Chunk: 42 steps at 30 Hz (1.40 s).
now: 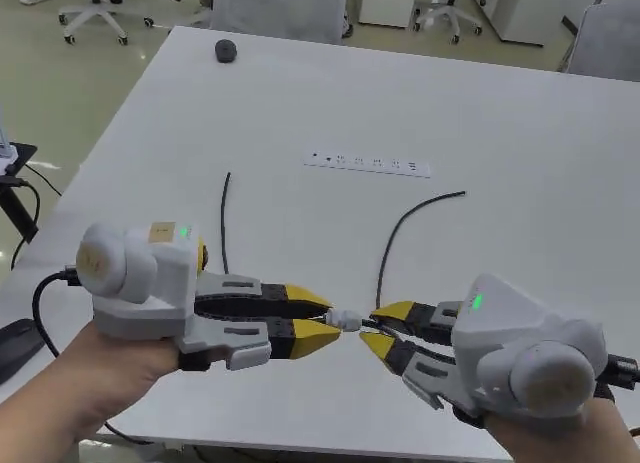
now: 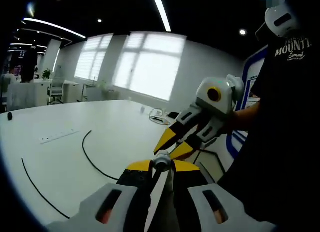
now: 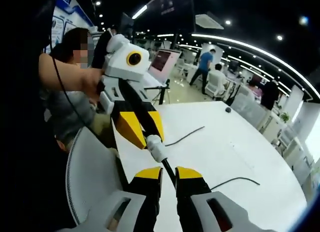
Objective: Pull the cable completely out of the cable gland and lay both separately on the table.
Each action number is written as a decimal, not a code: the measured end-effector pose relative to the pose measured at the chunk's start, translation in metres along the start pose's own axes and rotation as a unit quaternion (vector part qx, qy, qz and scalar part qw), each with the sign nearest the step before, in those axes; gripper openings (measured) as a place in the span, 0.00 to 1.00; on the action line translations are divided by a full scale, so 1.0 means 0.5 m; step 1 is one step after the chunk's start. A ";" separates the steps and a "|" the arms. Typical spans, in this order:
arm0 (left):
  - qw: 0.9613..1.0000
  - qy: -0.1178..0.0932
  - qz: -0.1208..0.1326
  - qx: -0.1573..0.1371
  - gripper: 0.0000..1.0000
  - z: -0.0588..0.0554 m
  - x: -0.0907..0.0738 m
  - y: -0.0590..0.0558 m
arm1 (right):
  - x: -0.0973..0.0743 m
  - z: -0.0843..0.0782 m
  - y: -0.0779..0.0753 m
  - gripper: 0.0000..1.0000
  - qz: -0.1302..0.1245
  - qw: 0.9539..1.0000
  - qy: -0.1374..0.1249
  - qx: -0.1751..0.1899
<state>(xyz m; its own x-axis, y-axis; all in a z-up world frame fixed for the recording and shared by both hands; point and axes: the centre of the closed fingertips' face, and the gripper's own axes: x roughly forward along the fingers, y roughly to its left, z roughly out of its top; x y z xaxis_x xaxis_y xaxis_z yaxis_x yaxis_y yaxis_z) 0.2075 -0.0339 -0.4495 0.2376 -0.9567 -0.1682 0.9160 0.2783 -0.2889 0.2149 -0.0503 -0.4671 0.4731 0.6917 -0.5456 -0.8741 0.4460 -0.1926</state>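
A small white cable gland (image 1: 348,321) hangs just above the table's near edge with my left gripper (image 1: 334,319) shut on it. In the left gripper view the gland (image 2: 162,162) sits between the yellow jaw tips. A black cable (image 1: 392,238) curves from the middle of the table to my right gripper (image 1: 373,329), which is shut on it right beside the gland. The right gripper view shows the cable (image 3: 169,169) running between the jaws of the right gripper (image 3: 170,174) into the gland (image 3: 155,148). The two grippers point at each other, tips almost touching.
A second black cable (image 1: 225,223) lies loose left of centre. A flat white strip (image 1: 368,164) lies further back and a dark round object (image 1: 226,50) sits at the far edge. Office chairs (image 1: 95,13) stand beyond the white table (image 1: 520,133).
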 end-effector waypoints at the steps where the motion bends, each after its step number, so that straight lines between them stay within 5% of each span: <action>1: 1.000 -0.001 0.000 -0.001 0.15 0.002 0.000 0.001 | 0.000 0.002 -0.002 0.05 -0.002 1.000 0.000 -0.005; 4: 1.000 -0.002 0.001 -0.003 0.15 0.004 -0.001 0.005 | 0.004 0.003 -0.006 0.02 -0.010 0.998 0.012 -0.055; 12: 1.000 0.010 0.002 -0.001 0.15 -0.004 0.001 0.017 | 0.022 -0.008 -0.008 0.00 -0.009 0.998 0.030 -0.056; 25: 1.000 0.018 -0.003 0.003 0.15 -0.004 0.011 0.021 | 0.025 -0.021 -0.018 0.00 -0.012 0.999 0.036 -0.023; 42: 1.000 0.013 -0.004 -0.006 0.15 -0.005 0.011 0.030 | 0.018 -0.091 -0.063 0.00 -0.040 0.996 0.060 0.049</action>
<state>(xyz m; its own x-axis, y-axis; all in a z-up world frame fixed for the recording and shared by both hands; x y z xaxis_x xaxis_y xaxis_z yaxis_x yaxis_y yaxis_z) 0.2218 -0.0349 -0.4572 0.2224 -0.9563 -0.1898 0.9140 0.2723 -0.3007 0.2415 -0.0839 -0.5029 0.5189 0.5820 -0.6261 -0.8168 0.5535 -0.1624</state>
